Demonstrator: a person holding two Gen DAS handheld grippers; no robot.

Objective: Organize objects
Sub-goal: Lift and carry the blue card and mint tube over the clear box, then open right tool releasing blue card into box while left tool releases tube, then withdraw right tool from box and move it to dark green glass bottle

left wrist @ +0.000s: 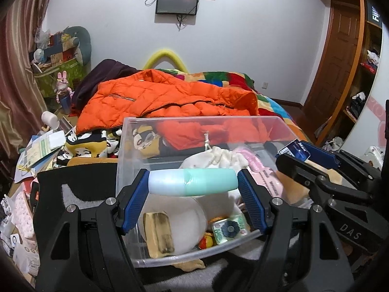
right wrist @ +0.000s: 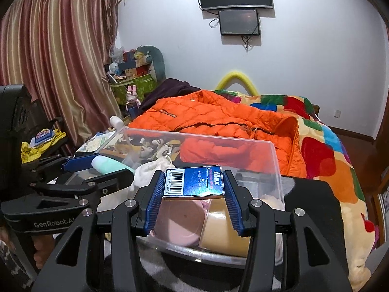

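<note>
My left gripper is shut on a pale blue and mint green bottle, held sideways above a clear plastic bin. My right gripper is shut on a small blue Max box with a barcode, held over the same bin. The bin holds a white cloth pouch, a round white lid, a pink item and other small things. The right gripper also shows at the right of the left wrist view. The left gripper with the bottle shows at the left of the right wrist view.
The bin sits on a black surface by a bed with an orange puffer jacket and a colourful blanket. Papers and clutter lie at the left. Curtains hang at the left; screens are on the wall.
</note>
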